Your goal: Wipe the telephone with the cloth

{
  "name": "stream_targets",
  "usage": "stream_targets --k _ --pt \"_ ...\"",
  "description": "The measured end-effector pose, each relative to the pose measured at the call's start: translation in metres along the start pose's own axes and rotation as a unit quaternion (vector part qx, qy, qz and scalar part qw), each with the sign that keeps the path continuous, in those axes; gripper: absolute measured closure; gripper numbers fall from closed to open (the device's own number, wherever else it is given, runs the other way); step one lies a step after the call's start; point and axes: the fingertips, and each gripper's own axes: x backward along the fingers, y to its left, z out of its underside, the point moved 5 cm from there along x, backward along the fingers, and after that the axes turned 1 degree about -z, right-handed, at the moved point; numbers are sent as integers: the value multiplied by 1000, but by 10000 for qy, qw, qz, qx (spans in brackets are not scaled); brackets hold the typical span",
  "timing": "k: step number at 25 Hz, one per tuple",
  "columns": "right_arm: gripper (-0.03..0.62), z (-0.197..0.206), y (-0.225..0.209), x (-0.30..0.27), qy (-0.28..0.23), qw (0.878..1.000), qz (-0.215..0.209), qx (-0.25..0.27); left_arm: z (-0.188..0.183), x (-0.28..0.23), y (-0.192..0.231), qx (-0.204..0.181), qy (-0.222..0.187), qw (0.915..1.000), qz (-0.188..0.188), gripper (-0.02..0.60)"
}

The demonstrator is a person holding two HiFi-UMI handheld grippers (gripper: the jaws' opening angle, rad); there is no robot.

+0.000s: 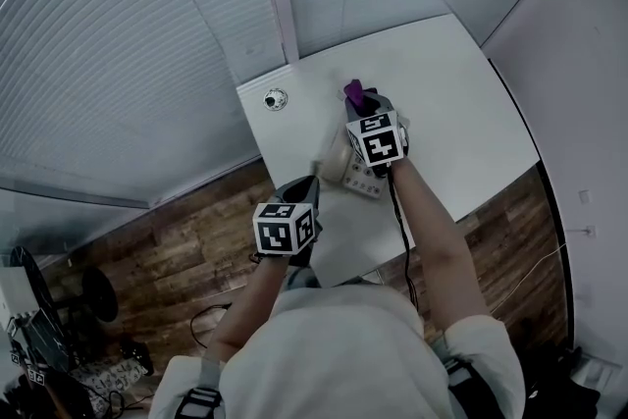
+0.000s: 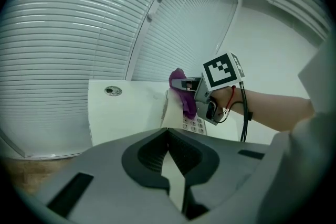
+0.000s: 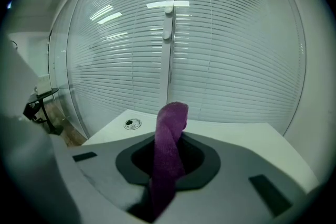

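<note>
The person's white shirt fills the bottom of the head view, both forearms reaching out over the white counter, which stands against closed blinds. The pale phone sits near the counter's near edge, its keypad facing up. The left gripper hangs just left of the phone with its jaws together and nothing between them. The right gripper is over the phone, jaws clamped on a purple cloth that dangles down in front of the phone; whether it touches cannot be told. A round grommet lies in the counter's far left corner.
</note>
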Motion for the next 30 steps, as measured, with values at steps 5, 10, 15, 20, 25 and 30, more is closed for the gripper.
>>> stream_targets --k 5,10,15,20,25,30 --pt "534 0 2 0 34 9999 -7 101 2 -1 -1 -5 28 10000 3 561" --pt "534 0 12 4 36 9996 -34 278 6 -1 1 -33 83 10000 4 561" --pt "534 3 20 13 52 9993 -174 315 7 0 -1 -46 89 9999 -13 561" --pt "534 7 27 20 44 9989 -298 350 10 2 -1 -76 109 9999 -31 561" --pt "534 11 35 25 14 9983 -406 410 13 2 0 -56 143 9999 -57 561" --pt "534 14 45 30 1 9972 -515 547 17 2 -1 -57 184 9998 -56 561"
